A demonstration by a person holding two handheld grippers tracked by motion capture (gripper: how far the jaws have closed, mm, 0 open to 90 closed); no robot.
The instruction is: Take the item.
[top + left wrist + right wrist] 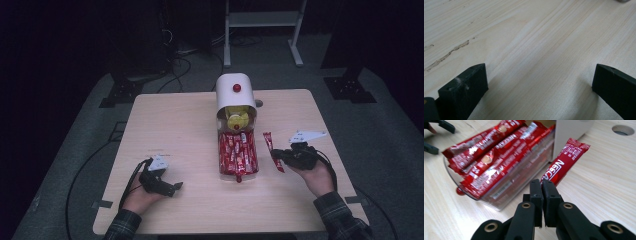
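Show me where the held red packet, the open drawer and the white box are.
red packet [564, 167], right gripper view, printed middle.
drawer [238, 172], high view, front rim.
white box [227, 85], high view, rounded top.

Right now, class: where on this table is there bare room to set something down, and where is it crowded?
Free: the table left of the dispenser, and the near strip between both grippers. Crowded: the sachet tray and the gap to the right gripper, holding a sachet.

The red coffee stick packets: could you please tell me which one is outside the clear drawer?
The single red Nescafé stick packet pinched in the right gripper, lifted beside the clear plastic drawer. The other red packets lie stacked inside that drawer.
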